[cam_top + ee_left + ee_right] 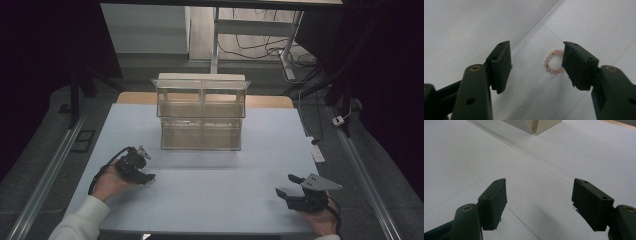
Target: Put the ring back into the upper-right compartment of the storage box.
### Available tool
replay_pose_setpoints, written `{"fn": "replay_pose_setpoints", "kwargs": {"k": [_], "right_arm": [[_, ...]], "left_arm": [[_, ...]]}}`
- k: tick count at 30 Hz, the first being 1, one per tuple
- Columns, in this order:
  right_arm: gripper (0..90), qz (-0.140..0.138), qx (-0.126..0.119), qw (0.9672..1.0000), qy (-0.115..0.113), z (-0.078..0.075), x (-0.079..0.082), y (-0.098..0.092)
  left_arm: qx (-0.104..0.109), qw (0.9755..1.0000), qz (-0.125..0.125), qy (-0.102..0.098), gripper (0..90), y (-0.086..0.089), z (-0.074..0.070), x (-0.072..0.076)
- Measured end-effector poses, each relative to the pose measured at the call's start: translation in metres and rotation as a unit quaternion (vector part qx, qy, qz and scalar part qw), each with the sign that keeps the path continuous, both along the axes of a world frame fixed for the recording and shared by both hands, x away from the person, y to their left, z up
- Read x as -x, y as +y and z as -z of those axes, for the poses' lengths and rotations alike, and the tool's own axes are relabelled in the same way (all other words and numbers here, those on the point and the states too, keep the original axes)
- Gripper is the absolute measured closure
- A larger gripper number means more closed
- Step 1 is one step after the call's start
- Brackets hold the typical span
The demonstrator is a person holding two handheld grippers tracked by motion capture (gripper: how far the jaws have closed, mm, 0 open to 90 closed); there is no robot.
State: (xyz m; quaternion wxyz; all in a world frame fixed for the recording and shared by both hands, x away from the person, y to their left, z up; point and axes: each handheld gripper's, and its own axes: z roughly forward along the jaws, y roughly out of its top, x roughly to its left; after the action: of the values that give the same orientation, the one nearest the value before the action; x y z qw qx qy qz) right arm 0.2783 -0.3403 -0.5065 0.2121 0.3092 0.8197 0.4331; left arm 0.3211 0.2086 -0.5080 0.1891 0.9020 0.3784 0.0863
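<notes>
Your left gripper stands spread over the small bracelet of pink beads with gold spacers, which lies on the pale table; one jaw hides part of the bracelet. To the bracelet's right, your right gripper rests spread wide, holding nothing.
</notes>
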Motion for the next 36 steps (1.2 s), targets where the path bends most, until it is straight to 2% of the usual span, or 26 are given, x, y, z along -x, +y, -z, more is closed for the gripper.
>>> {"fn": "replay_pose_setpoints", "kwargs": {"k": [17,25,32,36], "right_arm": [[27.9,0.001,0.001,1.0000,-0.001,0.000,0.000,0.000],[28.0,0.001,0.002,1.0000,-0.001,0.000,0.001,0.000],[28.1,0.002,0.002,1.0000,-0.002,-0.001,0.001,0.000],[28.1,0.003,0.003,1.0000,-0.002,-0.001,0.001,0.000]], "left_arm": [[-0.008,0.9996,0.024,0.012,58.8,-0.004,0.007,0.000],[-0.005,0.9988,0.043,0.023,72.2,-0.007,0.008,0.000],[-0.006,0.9981,0.056,0.023,84.4,-0.010,0.008,0.002],[-0.006,0.9982,0.058,0.017,85.7,-0.010,0.008,0.004]]}}
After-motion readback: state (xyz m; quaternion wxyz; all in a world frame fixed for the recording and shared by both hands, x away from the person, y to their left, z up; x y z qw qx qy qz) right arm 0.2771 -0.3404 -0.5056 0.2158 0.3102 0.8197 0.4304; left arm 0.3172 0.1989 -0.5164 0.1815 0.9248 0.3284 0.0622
